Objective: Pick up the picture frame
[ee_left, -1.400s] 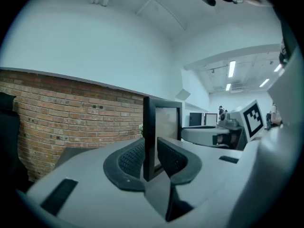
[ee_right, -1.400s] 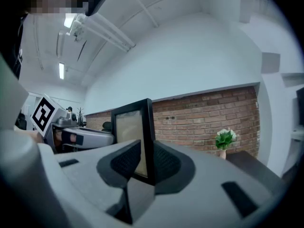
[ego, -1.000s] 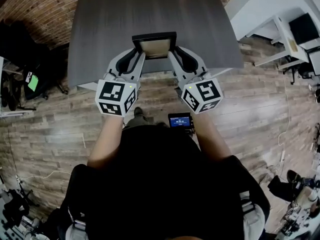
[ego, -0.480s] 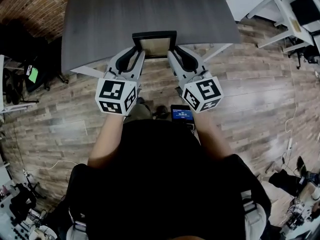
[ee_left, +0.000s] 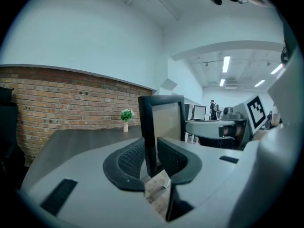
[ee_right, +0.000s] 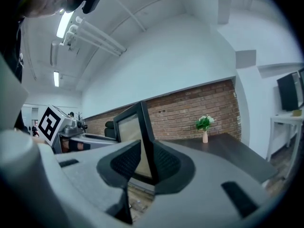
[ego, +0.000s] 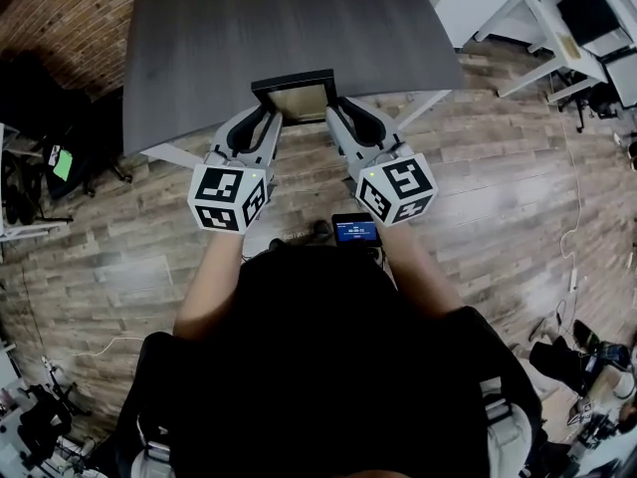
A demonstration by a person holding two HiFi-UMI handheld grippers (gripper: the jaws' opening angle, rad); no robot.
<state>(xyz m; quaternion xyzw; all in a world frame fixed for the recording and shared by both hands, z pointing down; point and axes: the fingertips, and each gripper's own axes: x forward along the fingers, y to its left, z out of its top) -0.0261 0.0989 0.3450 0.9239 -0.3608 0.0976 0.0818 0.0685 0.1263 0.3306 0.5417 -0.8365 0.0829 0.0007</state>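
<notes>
I've got the left gripper and right gripper each clenched on a side of the picture frame, which seems lifted off the table at its near edge, so the pick looks done.

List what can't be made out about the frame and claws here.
- Lower edge of the picture frame: hidden behind the left claw and right claw in both gripper views.
- Frame's image: too oblique in gripper views, plain tan in head view.
- Device screen print: too small, head view.
</notes>
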